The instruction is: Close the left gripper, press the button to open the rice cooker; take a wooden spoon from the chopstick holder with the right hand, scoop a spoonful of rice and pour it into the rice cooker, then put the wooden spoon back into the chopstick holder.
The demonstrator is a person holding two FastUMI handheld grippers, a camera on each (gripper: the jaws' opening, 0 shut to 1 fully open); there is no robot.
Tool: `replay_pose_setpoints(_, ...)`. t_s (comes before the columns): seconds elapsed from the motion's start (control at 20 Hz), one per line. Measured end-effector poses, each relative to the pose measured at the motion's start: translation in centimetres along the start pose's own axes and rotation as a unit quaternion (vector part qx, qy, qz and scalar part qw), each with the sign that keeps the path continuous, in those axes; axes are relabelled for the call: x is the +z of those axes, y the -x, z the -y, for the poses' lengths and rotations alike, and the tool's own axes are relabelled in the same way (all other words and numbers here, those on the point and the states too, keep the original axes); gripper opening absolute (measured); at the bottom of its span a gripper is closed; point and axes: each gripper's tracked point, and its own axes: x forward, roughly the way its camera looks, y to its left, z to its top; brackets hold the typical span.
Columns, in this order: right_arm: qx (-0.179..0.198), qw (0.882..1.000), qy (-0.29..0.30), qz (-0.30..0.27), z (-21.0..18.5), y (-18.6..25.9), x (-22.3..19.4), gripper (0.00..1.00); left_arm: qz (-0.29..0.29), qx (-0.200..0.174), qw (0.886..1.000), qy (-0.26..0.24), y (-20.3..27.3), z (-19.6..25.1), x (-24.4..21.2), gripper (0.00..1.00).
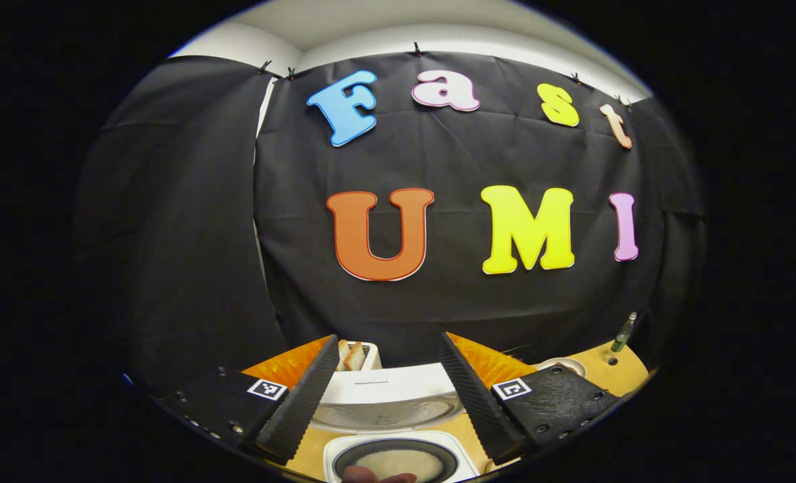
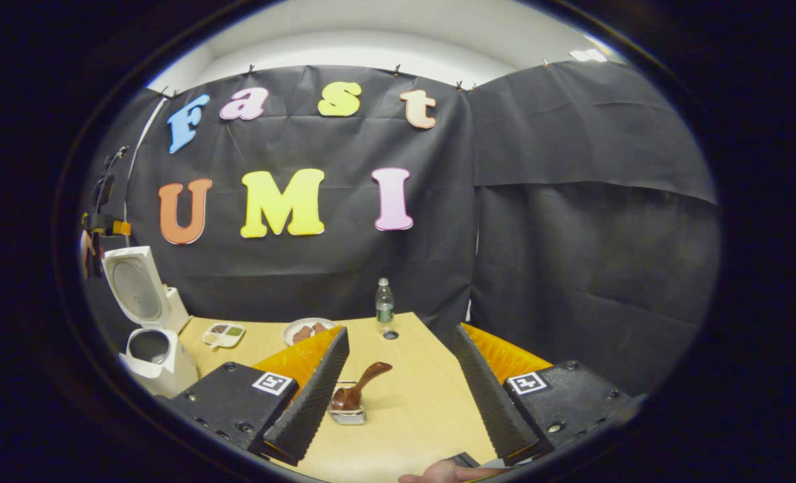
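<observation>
Hovering the left gripper [image 1: 387,339] over the white rice cooker [image 1: 398,436] now, holding its fingers splayed wide and clasping nothing. Looking down between them at the raised white lid [image 1: 381,396] and the dark round inner pot [image 1: 398,463], showing a pale layer of what is probably rice at the bottom. Reading the button press as done, judging by that lid standing up. Catching 2 toasted bread slices poking out of a white toaster [image 1: 357,355] just behind the cooker, likely parked there out of the working path.

Switching to the right gripper [image 2: 400,330]: fingers likewise released, wide apart, gripping nothing, hanging above the pale wooden bench [image 2: 424,416]. Lining up, by the look of it, on the brown wooden spoon [image 2: 361,386], sitting bowl-down in the small wire chopstick holder [image 2: 348,414] with the handle tilting up and to the right, offering an easy place to pinch. Sitting just beside one finger in this view, well apart from the cooker at the far left of the bench. Noting a clear plastic bottle with a green label [image 2: 385,305], a white plate of brown food [image 2: 307,330] and a small compartment tray [image 2: 223,334] lining the back of the bench. Glimpsing part of a hand [image 2: 438,477] at the bottom edge. Not telling from here whether the scoop is ahead or finished, given grains in the pot and the spoon in its holder.
</observation>
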Motion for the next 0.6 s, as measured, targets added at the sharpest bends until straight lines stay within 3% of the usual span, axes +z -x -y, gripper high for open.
replay_pose_setpoints(0.25, -0.01, 0.999, -0.023, -0.022, 0.0, 0.2, -1.2, 1.0, -0.042, 0.023, 0.999, 0.009, -2.9, -2.5, -2.5, 0.98)
replay_pose_setpoints(0.6, 0.008, 0.999, -0.03, -0.028, -2.0, -0.6, -1.4, 0.99, -0.095, 0.008, 0.995, 0.037, -3.2, -2.3, -4.4, 0.98)
